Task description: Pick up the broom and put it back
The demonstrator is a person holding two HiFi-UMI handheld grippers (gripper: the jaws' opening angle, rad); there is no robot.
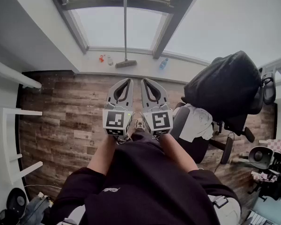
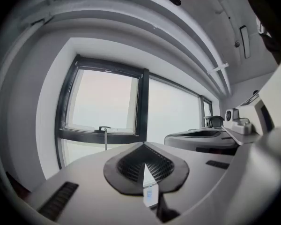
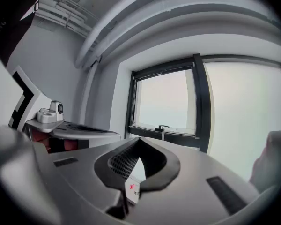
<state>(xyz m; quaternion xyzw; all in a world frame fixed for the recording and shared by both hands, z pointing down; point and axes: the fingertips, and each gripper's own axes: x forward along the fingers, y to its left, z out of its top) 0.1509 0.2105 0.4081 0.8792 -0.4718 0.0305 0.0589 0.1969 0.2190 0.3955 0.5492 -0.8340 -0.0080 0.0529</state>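
Both grippers sit side by side, close in front of the person's torso, pointing about level at the far window wall, marker cubes facing up. Left gripper (image 1: 128,80): jaws clenched tip to tip, nothing between them, and its own view shows the same. Right gripper (image 1: 144,80): likewise, jaws clamped together and empty. The broom (image 1: 125,36) is not picked up. It stands upright at the far wall, straight ahead of the grippers, with its bristle head (image 1: 125,63) down on the white ledge (image 1: 140,67) at the foot of the window and its handle running up the glass to the dark window frame (image 1: 98,3). It is well apart from both grippers, with wood floor (image 1: 61,111) between. On the same ledge, a small red item (image 1: 101,58) and a clear bottle (image 1: 109,60) sit just left of the bristle head, and a blue bottle (image 1: 163,63) sits to its right. On the right is a black office chair (image 1: 196,149) draped with a dark jacket (image 1: 225,86), white cloth (image 1: 196,121) on its near side. White shelving (image 1: 18,111) runs along the left edge.
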